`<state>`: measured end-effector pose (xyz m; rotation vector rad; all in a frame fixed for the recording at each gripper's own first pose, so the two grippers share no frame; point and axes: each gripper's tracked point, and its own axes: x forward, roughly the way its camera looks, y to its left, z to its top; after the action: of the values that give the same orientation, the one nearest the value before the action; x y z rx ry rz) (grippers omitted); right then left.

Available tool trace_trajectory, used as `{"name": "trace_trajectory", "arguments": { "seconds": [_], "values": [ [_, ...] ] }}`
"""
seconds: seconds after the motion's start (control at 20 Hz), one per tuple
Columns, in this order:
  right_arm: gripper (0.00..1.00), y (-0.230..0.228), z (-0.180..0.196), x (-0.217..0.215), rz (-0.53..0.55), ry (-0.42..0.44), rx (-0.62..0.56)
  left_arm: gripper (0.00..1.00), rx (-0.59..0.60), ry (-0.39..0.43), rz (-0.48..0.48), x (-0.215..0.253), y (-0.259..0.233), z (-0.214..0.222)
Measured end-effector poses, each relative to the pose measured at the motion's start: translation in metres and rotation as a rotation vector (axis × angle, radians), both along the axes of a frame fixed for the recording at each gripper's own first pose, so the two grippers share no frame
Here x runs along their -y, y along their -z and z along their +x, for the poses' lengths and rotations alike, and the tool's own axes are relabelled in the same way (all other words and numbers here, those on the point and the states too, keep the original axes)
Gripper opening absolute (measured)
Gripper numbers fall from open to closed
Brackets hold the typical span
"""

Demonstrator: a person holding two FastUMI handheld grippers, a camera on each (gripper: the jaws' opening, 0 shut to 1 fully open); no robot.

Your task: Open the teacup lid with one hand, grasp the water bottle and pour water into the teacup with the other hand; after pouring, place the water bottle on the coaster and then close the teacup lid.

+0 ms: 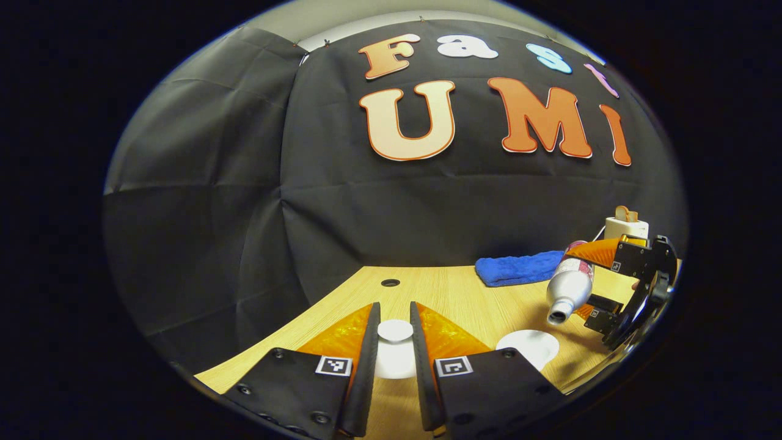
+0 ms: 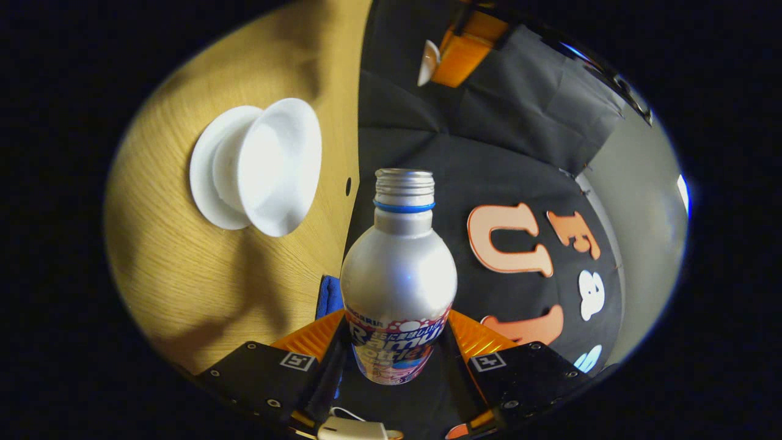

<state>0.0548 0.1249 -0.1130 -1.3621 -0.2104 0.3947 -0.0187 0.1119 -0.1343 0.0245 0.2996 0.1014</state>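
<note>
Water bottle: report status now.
Right gripper shut on water bottle, tipped mouth-down above teacup. Left gripper holds teacup lid clear. Nothing blocking.

Not much to read here, honestly. The silver aluminium bottle with the blue neck ring has a colourful printed label band. Small square black-and-white code markers sit on the left gripper and on the right gripper.
</note>
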Motion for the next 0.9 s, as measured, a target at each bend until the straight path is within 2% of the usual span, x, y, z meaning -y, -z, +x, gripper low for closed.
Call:
{"name": "trace_trajectory", "arguments": {
  "seconds": [0.4, 0.6, 0.75, 0.9],
  "values": [
    [0.78, 0.013, 0.033, 0.035, 0.457, 0.186, -0.242, 0.36, 0.023, 0.038, -0.017, 0.024, -0.010, 0.009],
    [0.78, 0.017, 0.049, 0.051, 0.701, 0.253, -0.379, 0.36, 0.028, 0.052, -0.016, 0.033, -0.013, 0.011],
    [0.78, 0.030, 0.060, 0.063, 0.858, 0.305, -0.463, 0.36, 0.035, 0.041, -0.018, 0.033, -0.013, 0.012],
    [0.78, 0.049, 0.070, 0.067, 1.011, 0.354, -0.599, 0.36, 0.025, 0.039, -0.018, 0.035, -0.011, 0.011]
  ]
}}
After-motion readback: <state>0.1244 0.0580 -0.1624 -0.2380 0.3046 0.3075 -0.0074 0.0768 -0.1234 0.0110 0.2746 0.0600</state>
